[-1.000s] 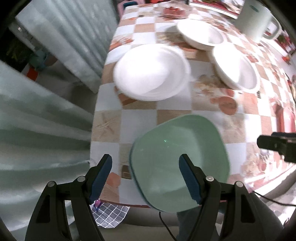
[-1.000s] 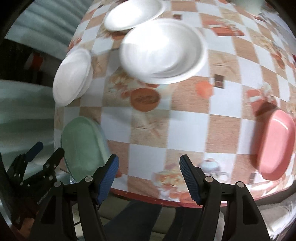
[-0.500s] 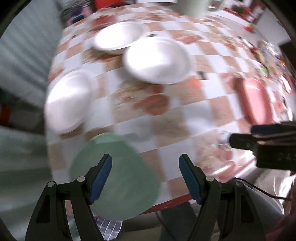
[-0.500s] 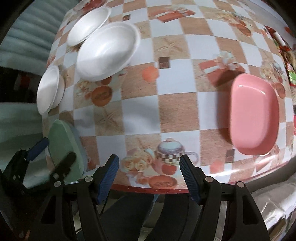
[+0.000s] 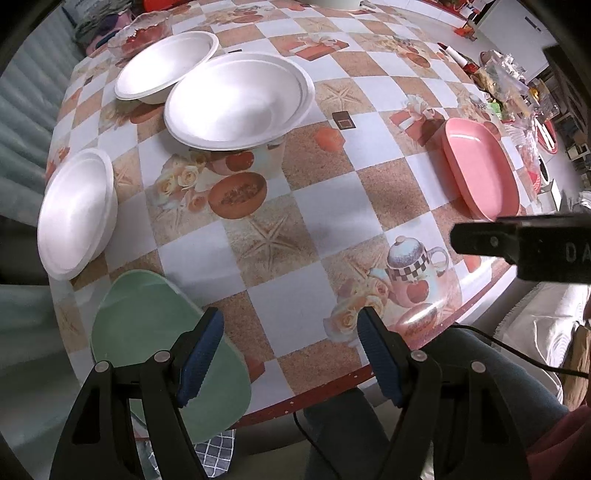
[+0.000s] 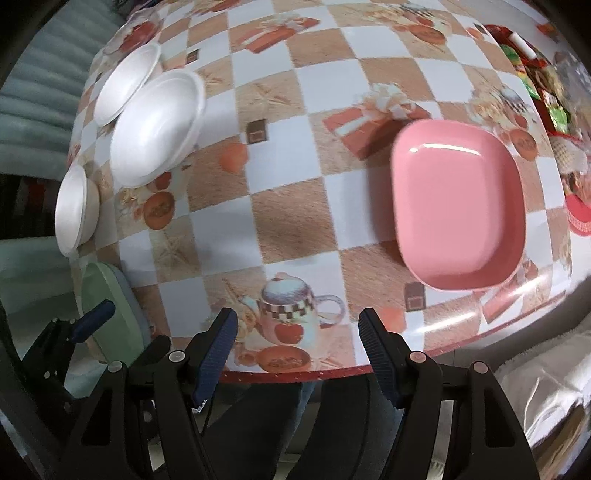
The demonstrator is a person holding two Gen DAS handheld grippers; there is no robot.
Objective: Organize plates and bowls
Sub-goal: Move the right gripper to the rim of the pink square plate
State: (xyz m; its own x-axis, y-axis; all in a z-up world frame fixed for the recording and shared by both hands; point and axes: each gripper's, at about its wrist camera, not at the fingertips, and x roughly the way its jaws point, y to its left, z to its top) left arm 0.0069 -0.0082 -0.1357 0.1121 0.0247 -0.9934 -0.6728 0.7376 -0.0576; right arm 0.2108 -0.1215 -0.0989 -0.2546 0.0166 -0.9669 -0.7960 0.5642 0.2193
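A green plate (image 5: pixel 147 325) lies at the table's near left corner, on what looks like a bluish plate beneath it. My left gripper (image 5: pixel 288 354) hangs open just right of it, with nothing between its fingers. Three lots of white bowls sit further back: one at the left edge (image 5: pixel 75 210), a stacked pair in the middle (image 5: pixel 236 103), one behind (image 5: pixel 166 64). A pink plate (image 6: pixel 458 206) lies at the right. My right gripper (image 6: pixel 295 354) is open and empty above the near table edge, left of the pink plate (image 5: pixel 480 166). The left gripper (image 6: pixel 88 321) shows beside the green plate (image 6: pixel 110 314).
The table wears a checked cloth (image 5: pixel 325 192) with teapot and fruit prints. Clutter of packets and small items (image 5: pixel 509 81) crowds the far right. A glass dish with red contents (image 5: pixel 140 33) stands at the far left. A person's legs (image 5: pixel 461 387) are below the near edge.
Both grippers have slid rightward along the near edge. The green plate has gone from under my left gripper to its left. The pink plate has come nearer the middle of the right wrist view.
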